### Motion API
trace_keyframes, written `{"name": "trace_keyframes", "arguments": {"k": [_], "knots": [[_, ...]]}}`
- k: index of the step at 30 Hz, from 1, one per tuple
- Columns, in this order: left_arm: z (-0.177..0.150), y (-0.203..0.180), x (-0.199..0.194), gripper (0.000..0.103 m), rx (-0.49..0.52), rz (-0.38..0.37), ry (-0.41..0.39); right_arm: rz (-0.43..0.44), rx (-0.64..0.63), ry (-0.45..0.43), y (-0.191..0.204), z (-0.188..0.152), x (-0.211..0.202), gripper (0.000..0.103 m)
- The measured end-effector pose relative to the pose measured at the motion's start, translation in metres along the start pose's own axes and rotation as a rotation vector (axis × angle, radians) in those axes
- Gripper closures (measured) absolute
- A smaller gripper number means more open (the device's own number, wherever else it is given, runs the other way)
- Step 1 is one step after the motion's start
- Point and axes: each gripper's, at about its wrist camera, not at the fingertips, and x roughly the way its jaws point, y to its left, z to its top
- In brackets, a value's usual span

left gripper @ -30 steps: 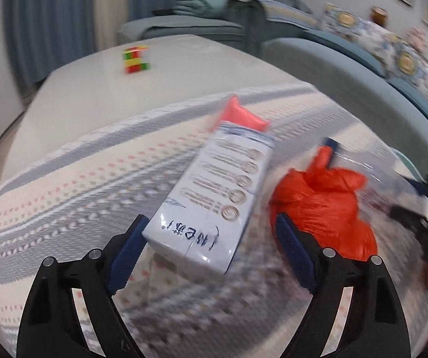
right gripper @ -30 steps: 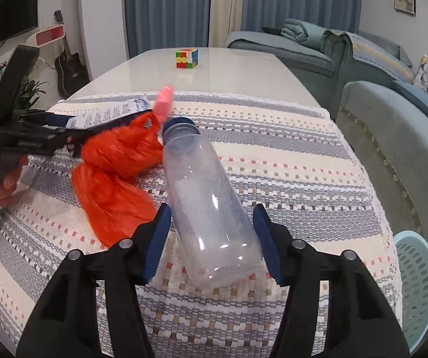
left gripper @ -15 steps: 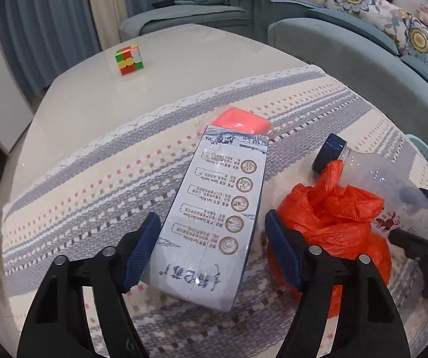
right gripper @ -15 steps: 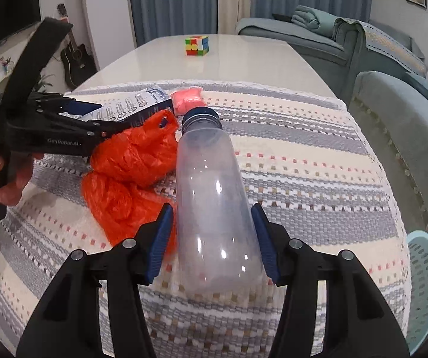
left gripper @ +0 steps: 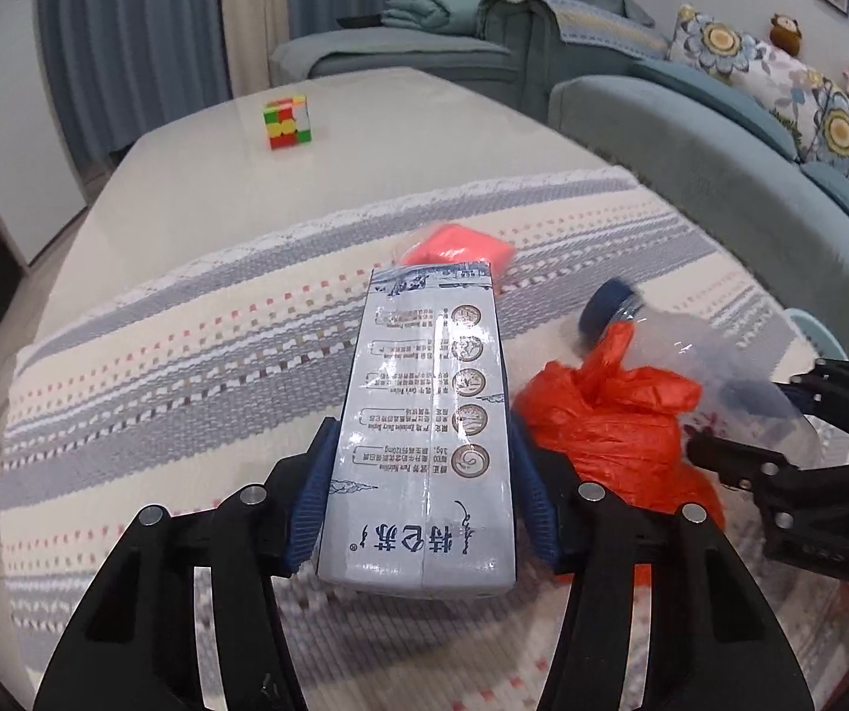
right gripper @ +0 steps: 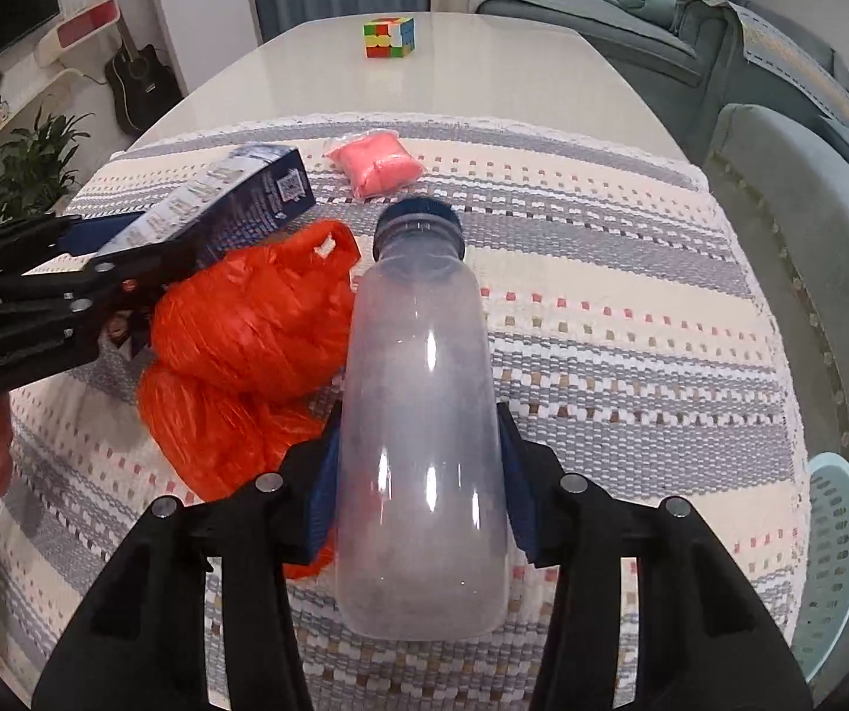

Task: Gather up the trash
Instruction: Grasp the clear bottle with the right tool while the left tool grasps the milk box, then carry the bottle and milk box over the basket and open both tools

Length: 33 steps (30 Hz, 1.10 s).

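Cartons and bottles first — left tool has just closed on the milk carton, right tool on the bottle, mid-surface — likely for the basket.

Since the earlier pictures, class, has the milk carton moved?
Yes. The milk carton has lifted off the striped cloth, its far end tilted up beside the pink packet, gripped by the left gripper.

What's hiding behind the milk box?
In the left wrist view, a pink packet in clear wrap peeks out behind the top of the pale blue milk carton. Its near part is covered; the right wrist view shows it lying whole on the striped woven cloth.
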Motion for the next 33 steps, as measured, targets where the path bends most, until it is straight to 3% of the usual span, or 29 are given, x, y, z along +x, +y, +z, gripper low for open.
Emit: {"name": "trace_keyframes", "arguments": {"k": [9, 17, 25, 33], "knots": [[0.011, -0.043, -0.068, 0.050, 0.003, -0.084, -0.118, 0.022, 0.106, -0.113, -0.035, -0.025, -0.069, 0.060], [0.039, -0.130, -0.118, 0.050, 0.062, -0.198, -0.202, -0.047, 0.207, -0.246, -0.097, -0.051, -0.155, 0.060], [0.056, -0.252, -0.121, 0.050, 0.158, -0.297, -0.200, -0.150, 0.293, -0.275, -0.178, -0.095, -0.207, 0.060], [0.063, -0.365, -0.091, 0.050, 0.240, -0.363, -0.142, -0.216, 0.442, -0.256, -0.262, -0.154, -0.217, 0.060]]}}
